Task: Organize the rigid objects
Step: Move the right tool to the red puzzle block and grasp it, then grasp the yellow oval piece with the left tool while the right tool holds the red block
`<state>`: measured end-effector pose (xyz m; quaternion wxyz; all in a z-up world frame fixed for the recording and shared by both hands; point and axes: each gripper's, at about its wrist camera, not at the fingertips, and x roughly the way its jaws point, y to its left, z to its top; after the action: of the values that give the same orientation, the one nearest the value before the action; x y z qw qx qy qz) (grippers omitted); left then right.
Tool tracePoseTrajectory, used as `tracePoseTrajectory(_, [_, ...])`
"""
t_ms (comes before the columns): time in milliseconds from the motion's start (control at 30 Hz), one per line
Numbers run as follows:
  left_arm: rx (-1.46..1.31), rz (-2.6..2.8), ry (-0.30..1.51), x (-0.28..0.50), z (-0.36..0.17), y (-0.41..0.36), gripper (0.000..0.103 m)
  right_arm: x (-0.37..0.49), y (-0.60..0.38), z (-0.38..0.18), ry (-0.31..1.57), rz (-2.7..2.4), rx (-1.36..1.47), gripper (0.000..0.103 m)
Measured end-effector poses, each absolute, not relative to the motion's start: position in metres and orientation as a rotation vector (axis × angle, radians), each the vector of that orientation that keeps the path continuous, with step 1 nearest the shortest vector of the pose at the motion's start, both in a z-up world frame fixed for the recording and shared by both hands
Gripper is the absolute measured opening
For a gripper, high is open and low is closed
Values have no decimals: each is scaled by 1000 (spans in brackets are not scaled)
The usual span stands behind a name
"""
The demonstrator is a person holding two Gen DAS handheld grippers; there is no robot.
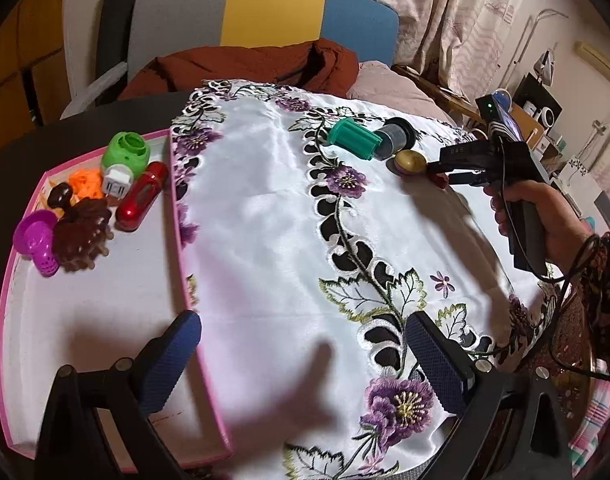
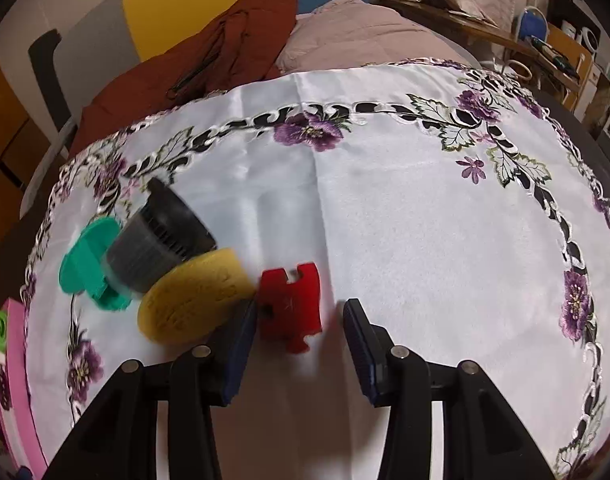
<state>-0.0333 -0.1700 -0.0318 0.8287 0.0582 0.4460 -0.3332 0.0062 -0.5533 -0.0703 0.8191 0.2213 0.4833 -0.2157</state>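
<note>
A red notched block (image 2: 291,306) lies on the white embroidered cloth (image 2: 405,240) between the pads of my right gripper (image 2: 299,309). The left pad touches it and the right pad stands clear, so the gripper is open. Just left of it lie a yellow disc (image 2: 193,300), a grey-black cylinder (image 2: 161,236) and a teal cap (image 2: 91,266). The left wrist view shows the same group far right: red block (image 1: 437,180), yellow disc (image 1: 411,160), teal cap (image 1: 353,140), right gripper (image 1: 439,173). My left gripper (image 1: 301,320) hangs open over the cloth, holding nothing.
A pink tray (image 1: 177,216) at the left holds a green plug-in device (image 1: 127,152), a red capsule (image 1: 141,196), orange bits (image 1: 87,182), a brown claw clip (image 1: 83,236) and a purple cup (image 1: 37,242). A chair with a rust-coloured jacket (image 1: 241,66) stands behind the table.
</note>
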Motion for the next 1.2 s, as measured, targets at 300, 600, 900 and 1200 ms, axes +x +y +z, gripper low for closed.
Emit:
tracePoseTrajectory(300, [133, -728, 929, -29, -24, -190, 103, 20, -547, -70, 1033, -370, 404, 33])
tracePoseTrajectory(600, [179, -744, 892, -9, -16, -235, 103, 0, -524, -71, 1092, -376, 470, 33])
tracePoseTrajectory(900, [233, -795, 887, 24, -23, -319, 103, -17, -543, -72, 1069, -472, 585, 33])
tracePoseTrajectory(1200, [236, -818, 888, 68, -45, -382, 103, -34, -569, -72, 1018, -526, 745, 33])
